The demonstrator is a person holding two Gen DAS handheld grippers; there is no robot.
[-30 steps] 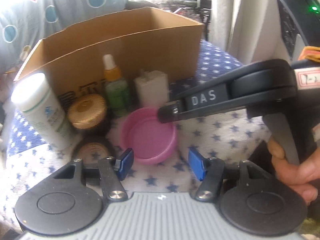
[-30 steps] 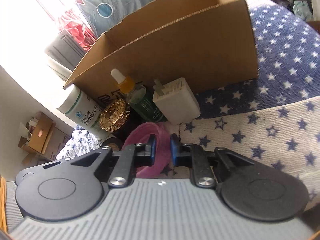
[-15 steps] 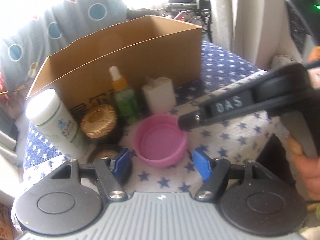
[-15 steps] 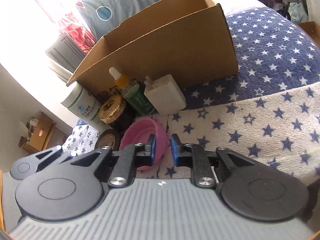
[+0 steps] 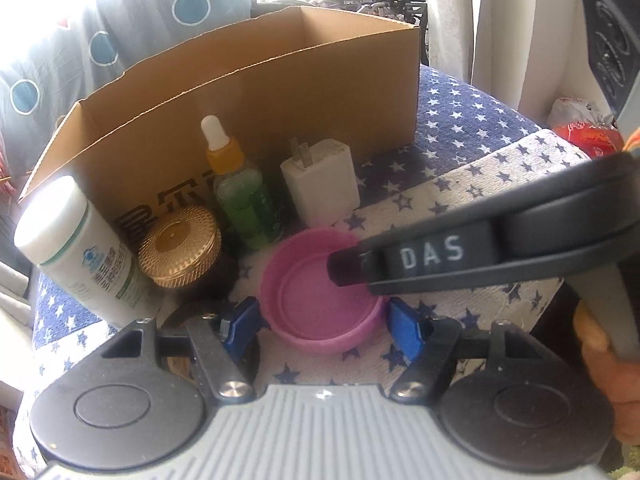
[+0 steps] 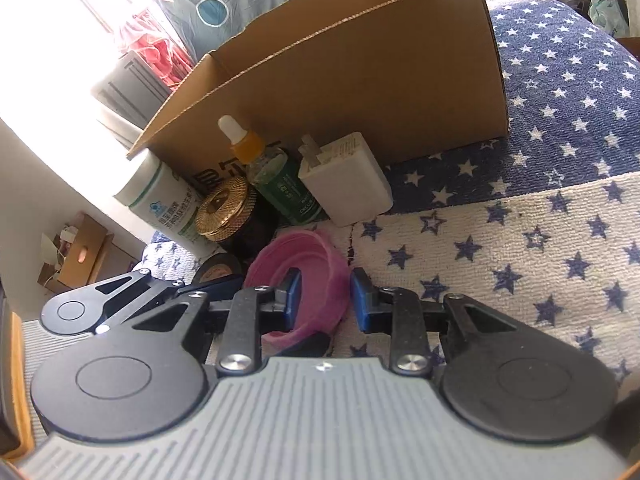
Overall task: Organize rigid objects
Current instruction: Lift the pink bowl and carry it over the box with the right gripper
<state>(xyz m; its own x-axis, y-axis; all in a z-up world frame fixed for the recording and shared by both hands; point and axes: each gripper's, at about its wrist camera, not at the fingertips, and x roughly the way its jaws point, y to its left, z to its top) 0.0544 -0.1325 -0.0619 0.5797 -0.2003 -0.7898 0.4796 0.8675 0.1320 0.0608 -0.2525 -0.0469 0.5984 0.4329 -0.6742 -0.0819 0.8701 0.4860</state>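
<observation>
A pink round lid (image 5: 320,300) lies open side up on the star-patterned cloth (image 5: 460,184). My left gripper (image 5: 323,328) is open, its blue pads flanking the lid's near half without visibly pressing it. My right gripper (image 6: 326,300) reaches in from the right; its jaws are opening, one pad inside the lid (image 6: 304,252) and one outside, with the rim between them. In the left wrist view its black tip (image 5: 348,268) hangs over the lid's right rim.
Behind the lid stand a white bottle (image 5: 80,248), a gold-lidded jar (image 5: 180,248), a green dropper bottle (image 5: 240,196) and a white charger (image 5: 320,184), all against an open cardboard box (image 5: 280,92). A dark round tin (image 6: 218,270) lies left of the lid. A hand (image 5: 604,360) grips the right tool.
The left gripper has come forward and down, so its pads now flank the pink lid. The right jaws, shut on the lid's rim before, have parted.
</observation>
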